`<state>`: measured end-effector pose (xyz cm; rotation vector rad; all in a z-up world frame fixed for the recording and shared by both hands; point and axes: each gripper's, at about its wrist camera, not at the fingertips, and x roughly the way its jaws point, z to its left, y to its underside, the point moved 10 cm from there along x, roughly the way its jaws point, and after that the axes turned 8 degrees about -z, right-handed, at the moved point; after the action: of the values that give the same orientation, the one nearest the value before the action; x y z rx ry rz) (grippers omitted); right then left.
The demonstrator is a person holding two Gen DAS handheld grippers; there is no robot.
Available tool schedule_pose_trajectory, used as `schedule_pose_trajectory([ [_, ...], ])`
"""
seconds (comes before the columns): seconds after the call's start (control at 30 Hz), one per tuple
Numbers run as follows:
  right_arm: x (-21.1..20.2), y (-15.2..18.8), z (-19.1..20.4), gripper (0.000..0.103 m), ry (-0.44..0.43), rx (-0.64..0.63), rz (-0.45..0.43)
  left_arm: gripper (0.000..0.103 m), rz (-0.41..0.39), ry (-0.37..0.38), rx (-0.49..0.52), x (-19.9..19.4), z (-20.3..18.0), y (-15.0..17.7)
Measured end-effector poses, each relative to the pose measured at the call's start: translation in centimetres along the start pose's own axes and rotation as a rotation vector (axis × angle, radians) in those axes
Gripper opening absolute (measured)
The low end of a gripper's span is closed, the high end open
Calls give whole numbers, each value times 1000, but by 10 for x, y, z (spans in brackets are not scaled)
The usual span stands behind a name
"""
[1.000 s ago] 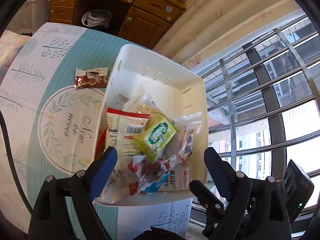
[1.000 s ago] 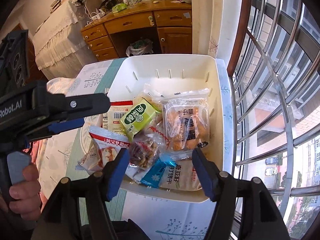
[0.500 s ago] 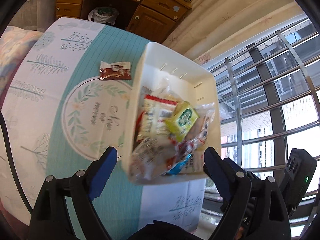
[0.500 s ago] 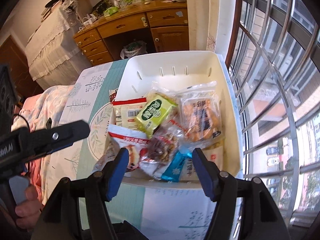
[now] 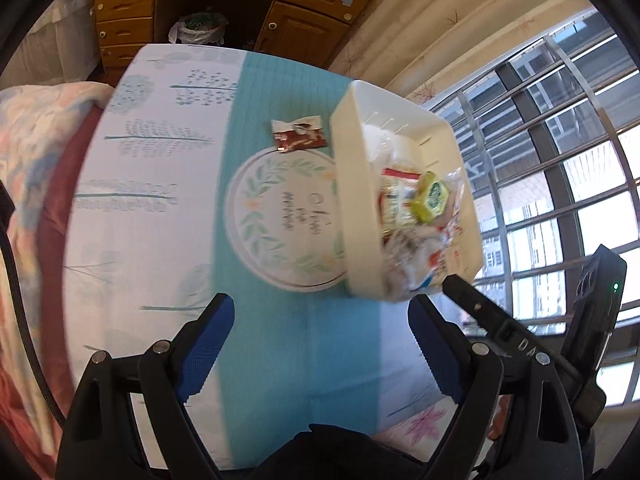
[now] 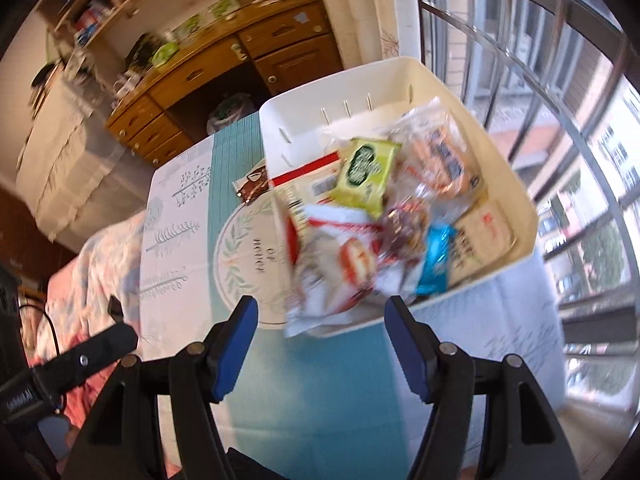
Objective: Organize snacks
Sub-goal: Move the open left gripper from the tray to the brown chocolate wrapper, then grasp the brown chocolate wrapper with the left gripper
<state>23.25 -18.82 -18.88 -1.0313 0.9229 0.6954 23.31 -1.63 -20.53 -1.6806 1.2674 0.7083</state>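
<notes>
Hovering with both the left gripper (image 5: 316, 350) and right gripper (image 6: 320, 344) spread and empty, next reaching for the brown snack packet (image 5: 299, 134) above frame centre, just left of the full white basket (image 5: 348, 184).

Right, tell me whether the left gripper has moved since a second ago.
Yes. The left gripper has drawn back and leftward: earlier it framed the white basket, now that sits up to its right.

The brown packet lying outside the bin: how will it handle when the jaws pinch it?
The brown packet looks thin and flat on the tablecloth, so probably light and floppy. Its glossy wrapper may slip. Lying flat, its edge could be hard to catch.
</notes>
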Motion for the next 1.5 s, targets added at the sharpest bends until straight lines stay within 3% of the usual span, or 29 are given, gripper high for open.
schedule_pose_trajectory([
  [0.27, 3, 26, 47, 66, 19, 97, -35, 88, 12, -52, 93, -35, 64, -8],
  [0.5, 12, 42, 81, 66, 47, 96, -30, 88, 42, -118, 147, -45, 99, -26],
  [0.63, 14, 41, 92, 79, 76, 71, -38, 88, 37, -127, 164, -46, 104, -47],
  [0.73, 14, 38, 93, 80, 106, 35, -57, 88, 22, -140, 186, -41, 105, -64],
  [0.93, 25, 31, 85, 80, 151, -17, -63, 88, 11, -170, 213, -10, 102, -95],
  [1.17, 44, 18, 67, 81, 204, -103, -84, 88, 39, -159, 306, 52, 83, -122],
  [1.33, 53, 10, 54, 81, 193, -95, -84, 88, 49, -139, 369, 96, 64, -131],
  [1.5, 61, -3, 49, 81, 165, -97, -86, 88, 54, -170, 474, 150, 45, -138],
])
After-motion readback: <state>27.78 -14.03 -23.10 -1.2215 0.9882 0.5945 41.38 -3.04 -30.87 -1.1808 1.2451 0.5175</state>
